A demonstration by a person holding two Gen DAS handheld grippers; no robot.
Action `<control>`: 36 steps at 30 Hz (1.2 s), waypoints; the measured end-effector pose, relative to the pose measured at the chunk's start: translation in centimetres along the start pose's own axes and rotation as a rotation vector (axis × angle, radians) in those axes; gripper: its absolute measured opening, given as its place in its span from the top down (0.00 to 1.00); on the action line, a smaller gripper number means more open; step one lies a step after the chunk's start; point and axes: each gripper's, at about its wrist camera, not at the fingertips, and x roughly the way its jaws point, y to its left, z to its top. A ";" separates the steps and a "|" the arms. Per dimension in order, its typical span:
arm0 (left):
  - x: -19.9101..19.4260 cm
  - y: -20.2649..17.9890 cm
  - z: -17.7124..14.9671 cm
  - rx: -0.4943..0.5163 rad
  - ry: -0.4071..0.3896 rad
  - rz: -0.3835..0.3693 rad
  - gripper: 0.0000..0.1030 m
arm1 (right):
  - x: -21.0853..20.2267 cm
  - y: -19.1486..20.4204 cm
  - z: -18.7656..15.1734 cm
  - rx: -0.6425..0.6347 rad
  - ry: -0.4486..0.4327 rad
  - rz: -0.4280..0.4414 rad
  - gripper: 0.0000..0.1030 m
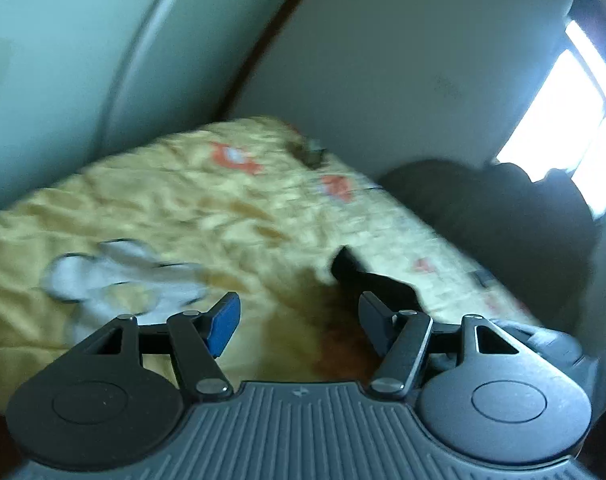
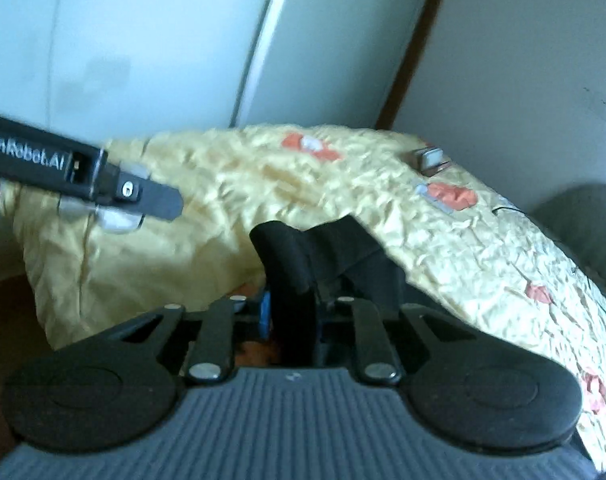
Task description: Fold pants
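The black pants [image 2: 287,256] hang over the near edge of a bed with a yellow bedspread [image 2: 231,184]. In the right wrist view my right gripper [image 2: 293,316] is shut on a bunched fold of them, and the cloth hides the fingertips. My left gripper [image 2: 163,202] reaches in from the left over the bedspread. In the left wrist view my left gripper [image 1: 299,326] stands open with only bedspread [image 1: 223,208] between its blue pads. A black corner of the pants [image 1: 367,280] lies just beyond its right finger [image 1: 377,328], not gripped.
A crumpled white and grey cloth [image 1: 115,276] lies on the bed to the left. A small boxy object [image 2: 429,160] sits near the far edge. A dark heap [image 1: 503,220] rises at the right below a bright window [image 1: 567,112]. Pale walls stand behind the bed.
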 end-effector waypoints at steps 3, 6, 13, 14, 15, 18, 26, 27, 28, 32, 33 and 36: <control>1.5 0.0 1.3 -0.079 0.032 -0.148 0.20 | -0.8 1.0 -0.6 -0.088 -0.032 -0.064 0.83; 4.4 0.4 2.4 -0.174 0.098 -0.222 0.17 | -1.6 2.0 -1.4 -0.158 -0.050 -0.102 0.83; 12.2 0.5 3.4 -0.296 0.303 -0.280 0.16 | -2.5 2.4 -1.6 -0.196 -0.061 -0.126 0.83; 13.1 0.3 3.5 -0.295 0.320 -0.290 0.16 | -2.7 2.5 -1.6 -0.199 -0.059 -0.125 0.83; 14.0 0.1 3.6 -0.286 0.346 -0.301 0.16 | -2.8 2.5 -1.7 -0.206 -0.060 -0.125 0.83; 15.9 -0.4 3.8 -0.307 0.360 -0.273 0.16 | -2.8 2.7 -2.0 -0.222 -0.063 -0.127 0.83; 17.3 -1.2 4.1 -0.256 0.374 -0.191 0.16 | -1.8 2.7 -2.3 -0.233 -0.072 -0.126 0.83; 16.9 -1.3 4.4 -0.217 0.359 -0.155 0.16 | -1.6 2.8 -2.4 -0.237 -0.069 -0.124 0.82; 16.3 -1.5 4.7 -0.161 0.336 -0.101 0.16 | -1.4 3.0 -2.4 -0.253 -0.053 -0.109 0.77; 12.6 -1.6 5.7 0.060 0.196 0.166 0.16 | -2.3 3.0 -3.7 -0.246 -0.042 -0.011 0.36; 11.6 -1.5 5.9 0.091 0.169 0.208 0.16 | -3.2 2.5 -4.2 -0.224 -0.044 -0.007 0.36; 9.2 -1.2 6.3 0.126 0.097 0.298 0.16 | -6.1 -1.5 -6.4 -0.049 -0.018 -0.012 0.37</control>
